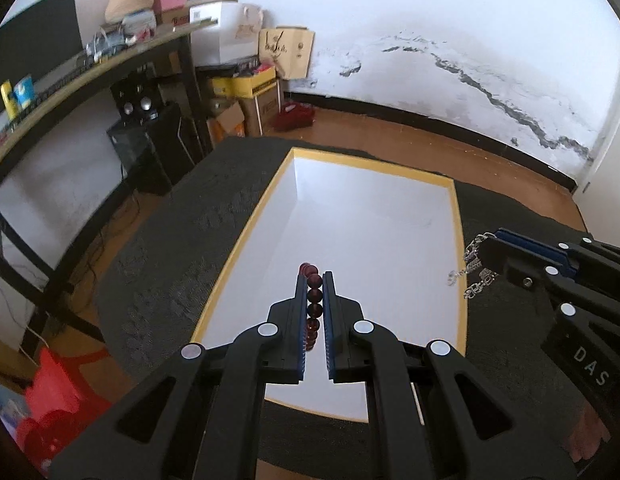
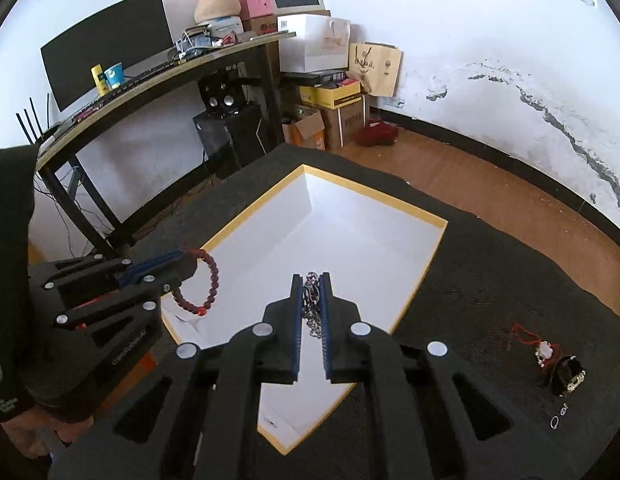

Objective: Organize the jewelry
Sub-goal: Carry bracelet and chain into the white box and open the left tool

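Red bead bracelet (image 1: 312, 309): largely hidden between the left tongs (image 1: 313, 280). Silver chain (image 2: 313, 305): lower length concealed between the right tongs (image 2: 311, 280). Small rings (image 2: 558, 417) on the table (image 2: 490, 280): too small to identify. Box (image 1: 463, 280): near edge covered by the tongs.

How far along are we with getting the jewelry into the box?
Nothing lies in the white box yet. In hand: the left gripper holds the red bead bracelet over it, and the right gripper holds the silver chain. Left on the dark mat: a red-string charm, a black band and small rings.
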Motion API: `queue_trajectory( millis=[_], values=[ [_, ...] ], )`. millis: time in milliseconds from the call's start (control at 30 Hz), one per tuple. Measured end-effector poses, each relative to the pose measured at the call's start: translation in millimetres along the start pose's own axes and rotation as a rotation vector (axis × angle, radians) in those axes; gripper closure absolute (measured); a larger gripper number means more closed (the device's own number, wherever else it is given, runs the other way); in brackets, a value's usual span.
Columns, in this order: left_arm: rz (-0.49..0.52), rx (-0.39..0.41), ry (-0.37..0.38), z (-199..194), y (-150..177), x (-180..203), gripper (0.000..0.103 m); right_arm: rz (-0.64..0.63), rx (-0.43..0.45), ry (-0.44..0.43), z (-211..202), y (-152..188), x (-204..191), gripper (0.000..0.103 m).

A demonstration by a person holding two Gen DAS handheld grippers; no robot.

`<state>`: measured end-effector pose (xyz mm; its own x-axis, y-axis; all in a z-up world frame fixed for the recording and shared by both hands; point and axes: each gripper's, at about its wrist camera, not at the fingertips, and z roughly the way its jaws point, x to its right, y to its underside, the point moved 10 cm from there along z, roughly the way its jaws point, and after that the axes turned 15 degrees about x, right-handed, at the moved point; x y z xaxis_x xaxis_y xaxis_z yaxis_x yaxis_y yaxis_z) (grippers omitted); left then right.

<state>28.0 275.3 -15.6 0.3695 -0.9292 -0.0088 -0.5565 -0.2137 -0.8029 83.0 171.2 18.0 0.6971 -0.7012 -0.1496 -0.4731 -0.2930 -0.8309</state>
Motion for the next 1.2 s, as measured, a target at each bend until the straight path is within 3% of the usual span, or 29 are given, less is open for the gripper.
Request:
queue_trajectory(
  millis=[167, 300, 467, 1200],
  values=[
    [-0.016, -0.006, -0.032, 27, 19, -3, 0.096, -0.002, -0.02, 0.015, 19, 8, 4, 0.094],
    [-0.085, -0.059, 0.002, 51, 36, -5, 0.096, -0.008, -0.031, 0.024, 30, 14, 6, 0.094],
    [-0.067, -0.065, -0.017, 65, 38, -8, 0.096, -0.006, -0.05, 0.034, 39, 22, 9, 0.094],
    [-0.036, -0.073, -0.029, 63, 46, -6, 0.096, 0.01, -0.043, 0.036, 38, 21, 11, 0.094]
  ],
)
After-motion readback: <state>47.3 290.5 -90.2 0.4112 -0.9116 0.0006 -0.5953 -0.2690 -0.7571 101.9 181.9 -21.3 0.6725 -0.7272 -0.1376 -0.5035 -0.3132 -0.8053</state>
